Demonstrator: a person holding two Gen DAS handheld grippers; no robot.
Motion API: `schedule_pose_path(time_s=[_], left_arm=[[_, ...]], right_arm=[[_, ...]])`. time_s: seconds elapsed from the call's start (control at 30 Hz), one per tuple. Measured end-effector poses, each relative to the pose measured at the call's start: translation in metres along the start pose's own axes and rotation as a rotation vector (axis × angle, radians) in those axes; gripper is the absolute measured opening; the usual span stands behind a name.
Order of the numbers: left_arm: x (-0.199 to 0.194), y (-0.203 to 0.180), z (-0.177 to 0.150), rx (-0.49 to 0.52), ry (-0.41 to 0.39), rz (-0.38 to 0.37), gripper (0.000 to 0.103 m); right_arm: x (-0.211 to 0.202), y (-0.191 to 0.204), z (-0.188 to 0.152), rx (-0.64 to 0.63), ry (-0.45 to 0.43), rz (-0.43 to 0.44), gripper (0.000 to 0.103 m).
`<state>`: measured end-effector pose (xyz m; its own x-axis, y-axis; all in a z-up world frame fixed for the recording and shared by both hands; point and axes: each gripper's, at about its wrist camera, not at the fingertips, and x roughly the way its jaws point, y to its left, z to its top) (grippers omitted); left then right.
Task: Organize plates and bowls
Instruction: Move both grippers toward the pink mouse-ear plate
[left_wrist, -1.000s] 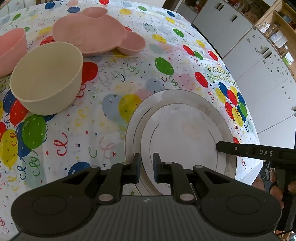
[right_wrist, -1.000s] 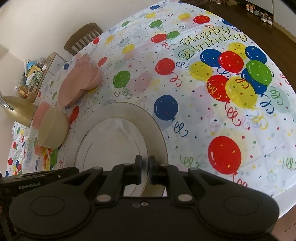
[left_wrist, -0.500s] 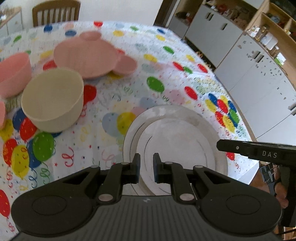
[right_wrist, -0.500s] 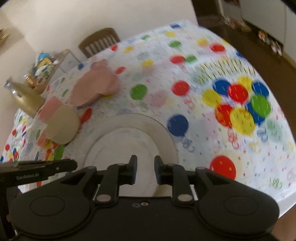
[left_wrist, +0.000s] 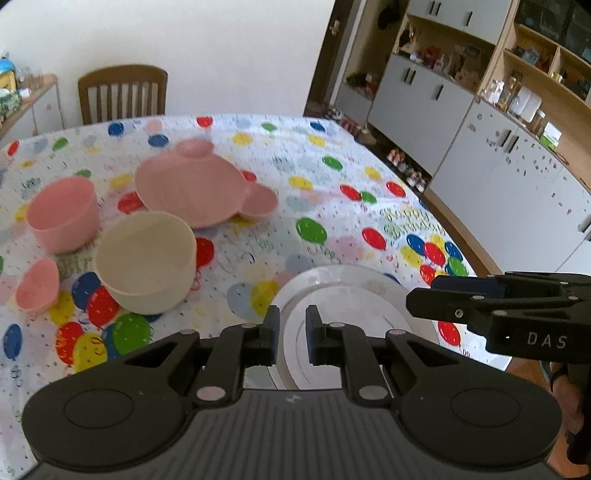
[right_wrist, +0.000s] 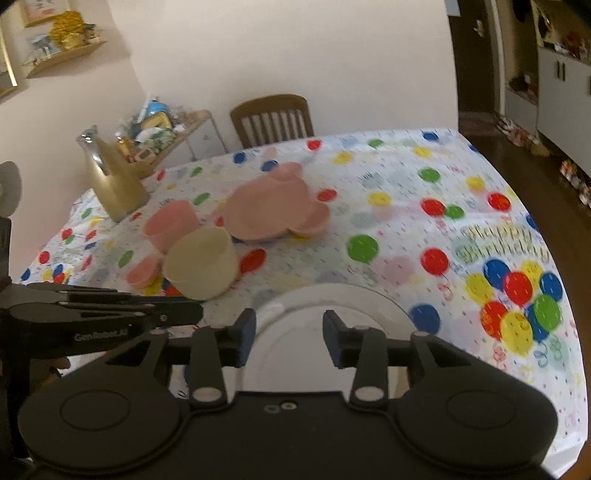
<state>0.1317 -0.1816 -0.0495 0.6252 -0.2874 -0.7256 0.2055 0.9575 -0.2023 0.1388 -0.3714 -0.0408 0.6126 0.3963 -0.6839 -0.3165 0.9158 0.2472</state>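
Observation:
Two white plates (left_wrist: 347, 295) are stacked, the smaller on the larger, at the table's near edge; they also show in the right wrist view (right_wrist: 314, 325). My left gripper (left_wrist: 290, 334) hovers above them, slightly open and empty. My right gripper (right_wrist: 288, 341) is open wider and empty over the same stack. Further back sit a cream bowl (left_wrist: 147, 260), a pink bowl (left_wrist: 62, 214), a small pink bowl (left_wrist: 37, 286) and a pink bear-shaped plate (left_wrist: 203, 188).
A balloon-print tablecloth (left_wrist: 332, 206) covers the table. A gold bottle (right_wrist: 110, 177) stands at the far left. A wooden chair (right_wrist: 273, 118) is behind the table. Cabinets (left_wrist: 480, 155) line the right side.
Both grippers have lifted up and back from the plate stack, so the view takes in more of the room. The right gripper's jaws have opened wider.

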Motion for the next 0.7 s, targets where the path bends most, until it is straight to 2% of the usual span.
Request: schedule_pose_path(time_s=[0.07, 0.23, 0.27, 0.37, 0.47, 0.57, 0.6, 0.7], left_arm=[[-0.005, 0.001, 0.002, -0.008, -0.016, 0.009, 0.015], [-0.019, 0.007, 0.009, -0.026, -0.064, 0.032, 0.030], [-0.021, 0.009, 0.011, -0.029, -0.073, 0.040, 0.034], [-0.025, 0.013, 0.016, -0.033, -0.095, 0.055, 0.056], [-0.028, 0.019, 0.023, -0.017, -0.116, 0.063, 0.058], [-0.028, 0.028, 0.030, -0.010, -0.125, 0.066, 0.059], [-0.028, 0.031, 0.033, -0.006, -0.130, 0.066, 0.062], [-0.027, 0.044, 0.041, 0.013, -0.146, 0.069, 0.072]], right_arm=[[-0.001, 0.007, 0.004, -0.013, -0.015, 0.008, 0.045], [-0.005, 0.023, 0.014, -0.054, -0.061, 0.016, 0.063], [-0.005, 0.027, 0.017, -0.061, -0.072, 0.017, 0.066], [-0.005, 0.034, 0.024, -0.071, -0.088, 0.027, 0.073], [-0.004, 0.042, 0.032, -0.073, -0.106, 0.029, 0.083], [0.000, 0.048, 0.038, -0.069, -0.115, 0.016, 0.088], [0.002, 0.050, 0.041, -0.059, -0.112, 0.014, 0.093], [0.007, 0.054, 0.047, -0.036, -0.124, -0.002, 0.096]])
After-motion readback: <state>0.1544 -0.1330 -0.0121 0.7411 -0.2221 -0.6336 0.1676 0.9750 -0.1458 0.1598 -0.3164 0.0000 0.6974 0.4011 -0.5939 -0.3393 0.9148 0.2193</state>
